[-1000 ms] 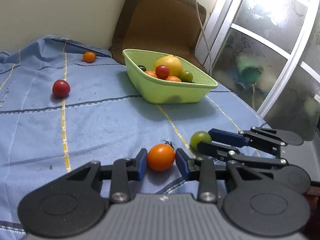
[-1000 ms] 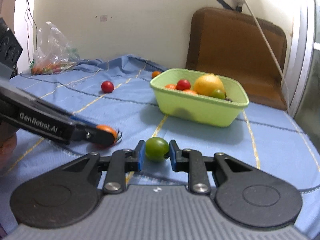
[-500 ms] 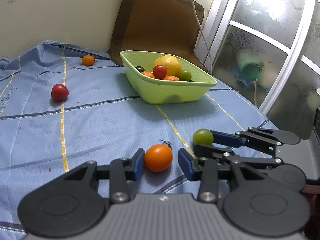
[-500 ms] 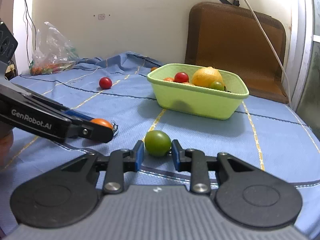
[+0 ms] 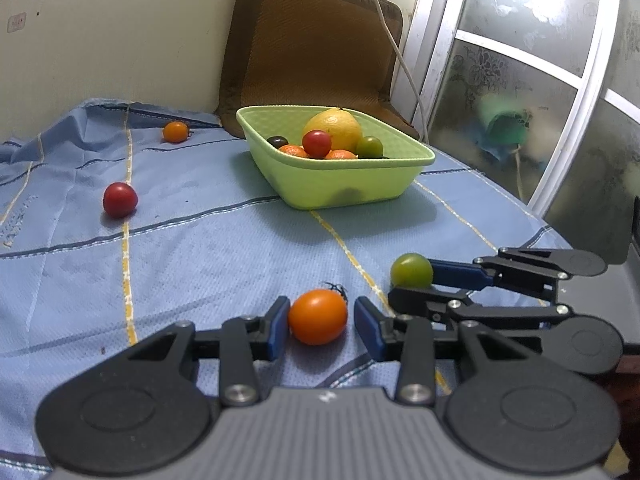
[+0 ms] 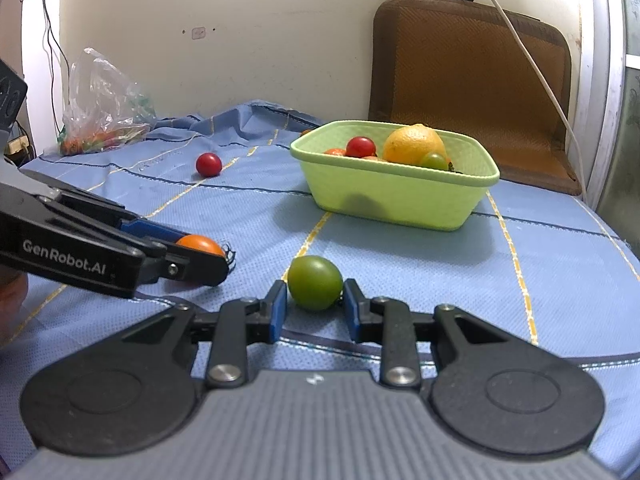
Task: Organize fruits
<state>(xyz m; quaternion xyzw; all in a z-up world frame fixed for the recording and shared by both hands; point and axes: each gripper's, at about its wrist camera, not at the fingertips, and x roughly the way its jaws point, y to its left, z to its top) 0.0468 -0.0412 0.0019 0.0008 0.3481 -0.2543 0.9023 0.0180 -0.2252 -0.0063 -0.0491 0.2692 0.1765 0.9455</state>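
Observation:
My left gripper [image 5: 322,322] is open around an orange tomato [image 5: 317,317] that lies on the blue cloth; a gap shows on its right side. My right gripper [image 6: 315,306] is open around a green tomato [image 6: 315,282] on the cloth, its pads close to both sides. The green tomato also shows in the left wrist view [image 5: 411,271], and the orange one in the right wrist view [image 6: 200,245]. A light green basket [image 5: 340,184] farther back holds a large yellow citrus and several small tomatoes.
A red tomato [image 5: 119,199] and a small orange tomato [image 5: 175,131] lie loose on the cloth at the far left. A brown cushion [image 5: 304,48] leans on the wall behind the basket. A plastic bag [image 6: 102,108] sits at the far left. Glass door panels stand on the right.
Both grippers have lowered with their tomatoes toward the cloth. The left jaws have opened a little wider; the right jaws have parted slightly from the green tomato.

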